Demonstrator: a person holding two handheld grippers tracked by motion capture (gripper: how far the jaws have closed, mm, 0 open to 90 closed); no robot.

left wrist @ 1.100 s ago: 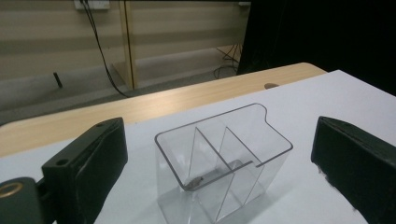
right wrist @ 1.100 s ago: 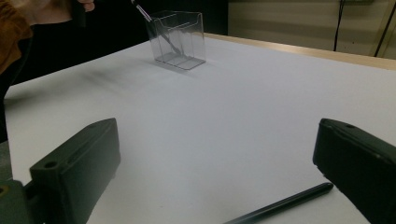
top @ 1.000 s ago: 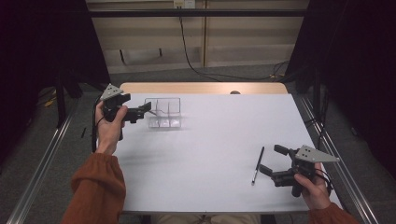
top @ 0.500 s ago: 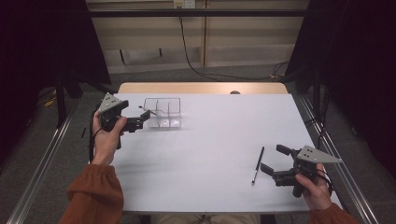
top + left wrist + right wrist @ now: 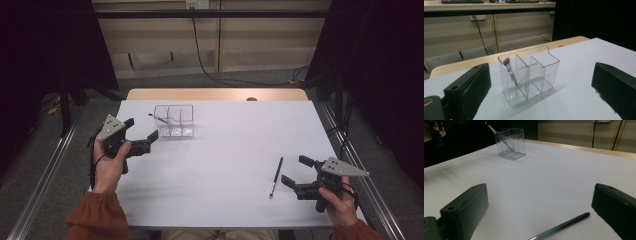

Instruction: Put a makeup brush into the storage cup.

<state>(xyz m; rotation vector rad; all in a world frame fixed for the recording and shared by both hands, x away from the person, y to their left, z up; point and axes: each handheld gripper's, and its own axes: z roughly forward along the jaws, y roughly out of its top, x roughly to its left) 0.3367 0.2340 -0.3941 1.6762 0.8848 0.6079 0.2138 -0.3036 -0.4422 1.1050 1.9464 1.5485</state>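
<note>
**Pen sits just ahead of the right jaws, long axis skewed across the gap**

Right gripper [image 5: 296,182] is the near one. Jaws wide apart, nothing between them. The black pen [image 5: 276,176] lies flat on the white table [image 5: 230,160], just in front of the jaw tips. In the right gripper view the pen [image 5: 560,226] runs diagonally: one end points up toward the right-side jaw, the other drops out of the bottom edge between the jaws. So it is neither in line with the jaws nor square across them; I'd judge a wrist turn is needed before closing.

Left gripper [image 5: 149,140] is well apart from the pen, jaws also open and empty, facing the clear three-slot holder [image 5: 528,75] just ahead of it. A small brush [image 5: 510,71] leans in the holder's left-side slot as that view sees it.

Hard to tell:
- pen's near end is cut off in the right gripper view
- which end is the tip, too small in the high view
- holder walls are transparent, so slot edges are faint from the right gripper view [image 5: 509,143]
</note>
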